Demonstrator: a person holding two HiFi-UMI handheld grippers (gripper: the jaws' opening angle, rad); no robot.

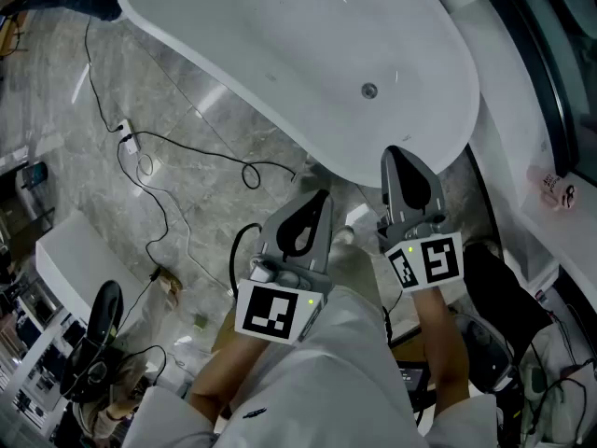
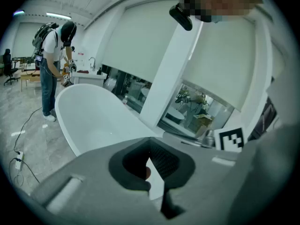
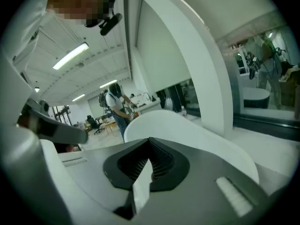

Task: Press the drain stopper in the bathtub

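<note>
The white freestanding bathtub (image 1: 308,54) fills the top of the head view, and its small round metal drain stopper (image 1: 369,90) sits on the tub floor. My right gripper (image 1: 397,153) is shut and holds nothing; its tip overlaps the tub's near rim, short of the stopper. My left gripper (image 1: 321,196) is also shut and holds nothing, over the floor just outside the tub. The left gripper (image 2: 150,143) view looks along the tub (image 2: 93,116). The right gripper (image 3: 150,144) view shows the tub's rim (image 3: 187,125) just beyond its jaws. The stopper is hidden in both gripper views.
Black cables (image 1: 168,147) and a power strip (image 1: 127,138) lie on the marble floor left of the tub. A white ledge (image 1: 550,194) and a window run along the right. A person (image 2: 51,60) stands at the tub's far end. A black chair (image 1: 101,314) stands lower left.
</note>
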